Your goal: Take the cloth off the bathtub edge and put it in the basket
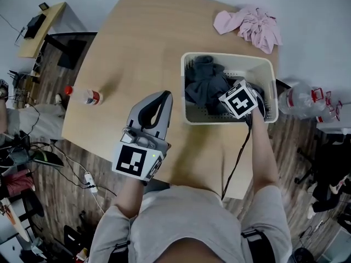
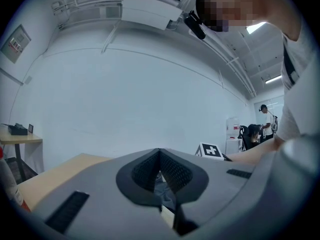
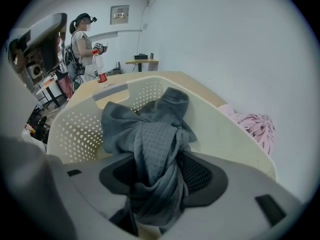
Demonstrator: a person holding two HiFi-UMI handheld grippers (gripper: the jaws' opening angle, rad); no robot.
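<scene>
Grey cloth [image 1: 205,84] lies bunched in the cream basket [image 1: 227,57] at the surface's [image 1: 137,48] right edge, under the right hand-held gripper [image 1: 235,98]. Left gripper view: left hand-held gripper [image 2: 159,154] clenched. Right gripper view: jaws released, cloth [image 3: 150,154] draped loosely between them

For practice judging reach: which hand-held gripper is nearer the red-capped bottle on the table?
Left. The left hand-held gripper is over the table, beside the bottle but apart from it; the right hand-held gripper is farther off, inside the basket, beyond the left one.
</scene>
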